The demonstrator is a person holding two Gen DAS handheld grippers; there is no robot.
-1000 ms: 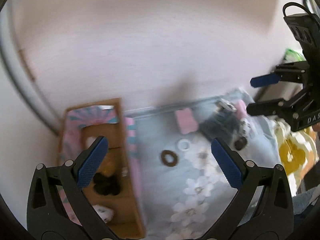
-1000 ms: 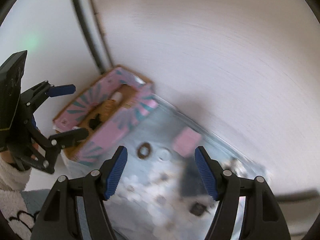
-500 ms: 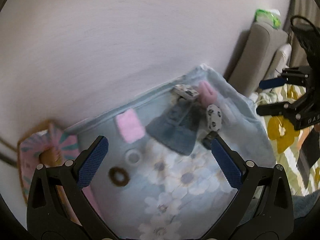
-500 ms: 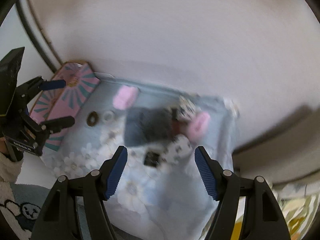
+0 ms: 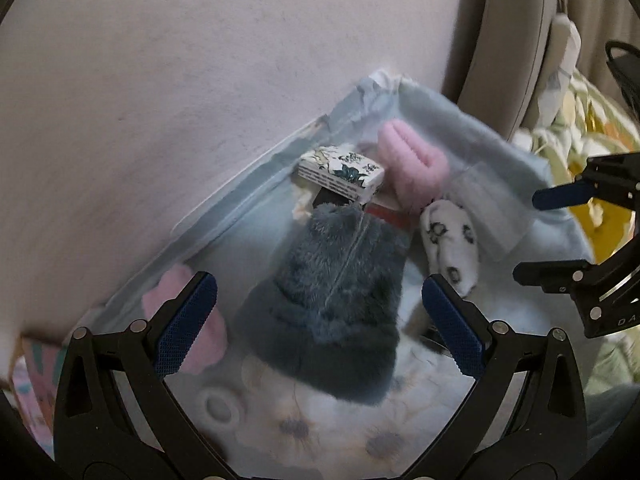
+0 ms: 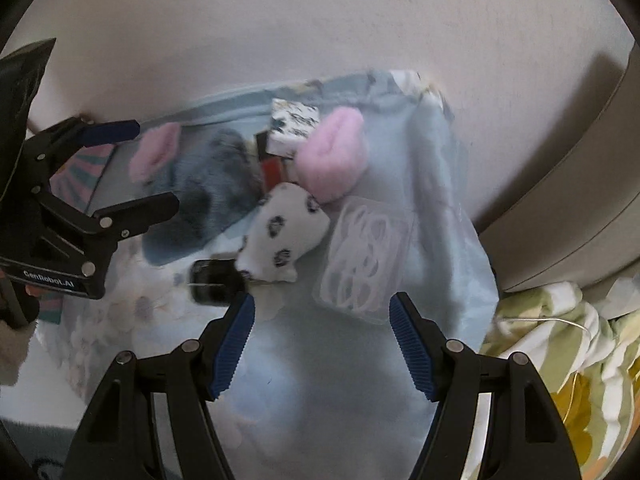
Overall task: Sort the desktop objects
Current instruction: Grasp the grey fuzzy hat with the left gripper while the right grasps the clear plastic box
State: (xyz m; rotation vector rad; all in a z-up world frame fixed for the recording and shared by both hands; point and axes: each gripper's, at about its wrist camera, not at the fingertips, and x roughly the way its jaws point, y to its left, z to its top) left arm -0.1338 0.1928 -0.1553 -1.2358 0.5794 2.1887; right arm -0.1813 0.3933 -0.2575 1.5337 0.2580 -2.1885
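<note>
While left gripper (image 5: 320,320) gapes, grey plush pouch (image 5: 332,304) lies between fingers.

Soft, dim daylight is seen throughout, motion blur smears both views, and fisheye bending darkens every edge.

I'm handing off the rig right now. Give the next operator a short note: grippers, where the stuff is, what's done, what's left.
Left gripper: open, empty, over the grey fuzzy pouch.
Right gripper: open, empty, near the clear packet.
Both pink pieces, the spotted pouch, patterned box and white ring lie loose on the blue cloth.
Pink box sits at the cloth's edge.
These items are not yet sorted.
</note>
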